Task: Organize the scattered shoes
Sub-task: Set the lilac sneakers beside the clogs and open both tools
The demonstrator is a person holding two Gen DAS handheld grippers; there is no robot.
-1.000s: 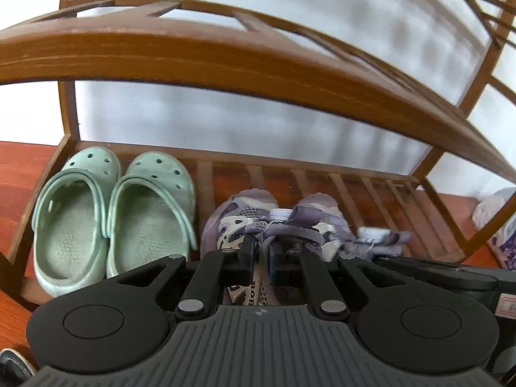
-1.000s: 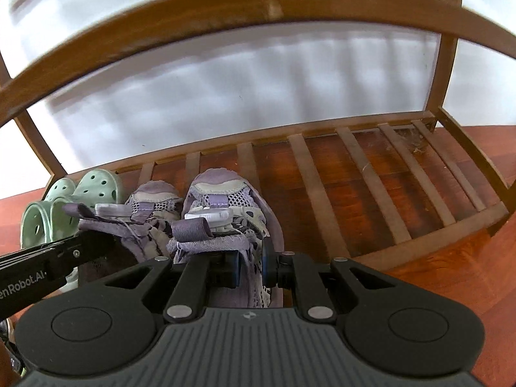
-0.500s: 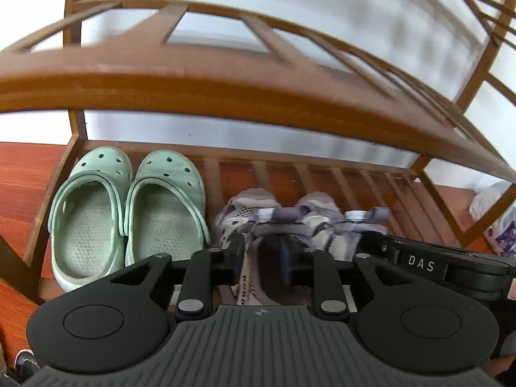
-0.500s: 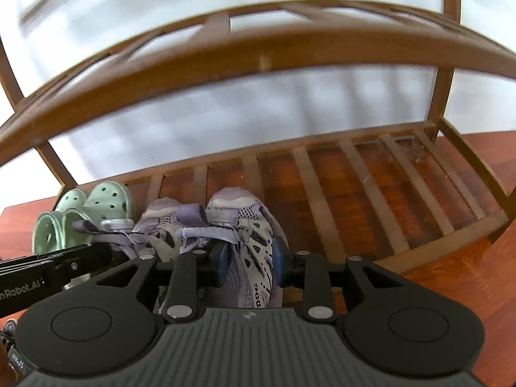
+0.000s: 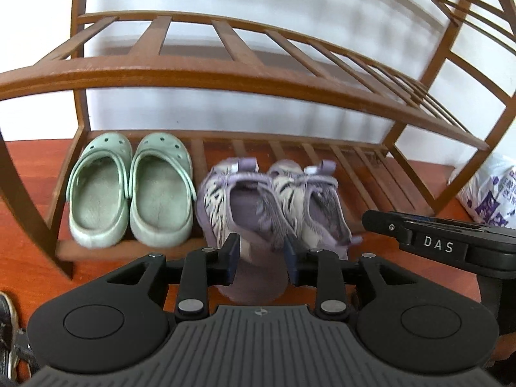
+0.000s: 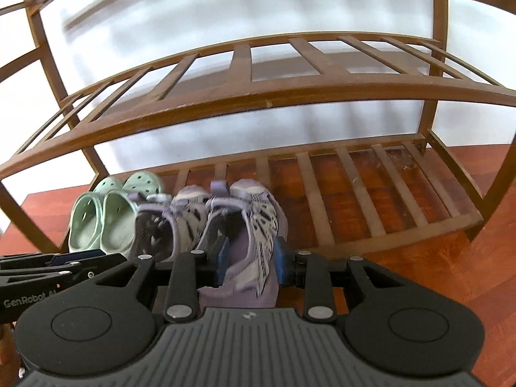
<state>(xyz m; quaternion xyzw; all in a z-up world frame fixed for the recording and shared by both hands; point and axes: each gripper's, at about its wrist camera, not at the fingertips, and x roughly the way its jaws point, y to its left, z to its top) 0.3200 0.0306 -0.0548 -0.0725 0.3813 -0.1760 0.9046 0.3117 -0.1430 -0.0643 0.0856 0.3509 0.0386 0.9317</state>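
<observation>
1. At the far left edge, on the floor before the rack: part of a dark shoe (image 5: 7, 332), cut off by the frame and not yet shelved. Kind unclear.
2. On the left end of the bottom shelf (image 5: 206, 148): pair of mint clogs (image 5: 129, 193), side by side, toes to the wall, heels at the near rail. Looks settled.
3. Just right of the clogs: left-hand lilac sandal (image 5: 238, 200), toe to the wall, heel overhanging the near rail. Straddled by the left gripper (image 5: 261, 258), jaws opening, heel between the pads, with a gap showing on each side. No grip.
4. Touching that sandal on its right: right-hand lilac sandal (image 6: 251, 225), same heading, heel also over the rail. Framed by the right gripper (image 6: 248, 258), pads parted at either side of the heel, not seen to press.
5. Further right: bare slats (image 6: 387, 200) across the rest of the bottom shelf, and an empty upper shelf (image 5: 225, 77) above.
6. Beyond the rack's right leg: a white and purple plastic bag (image 5: 483, 193) on the floor.
7. Step in hand, by judgement: release of the sandal pair after placing.
8. Next move, by judgement: draw both grippers back clear of the heels without snagging the straps, then fetch the next loose shoe, likely the dark one at near left, for the free slats.
</observation>
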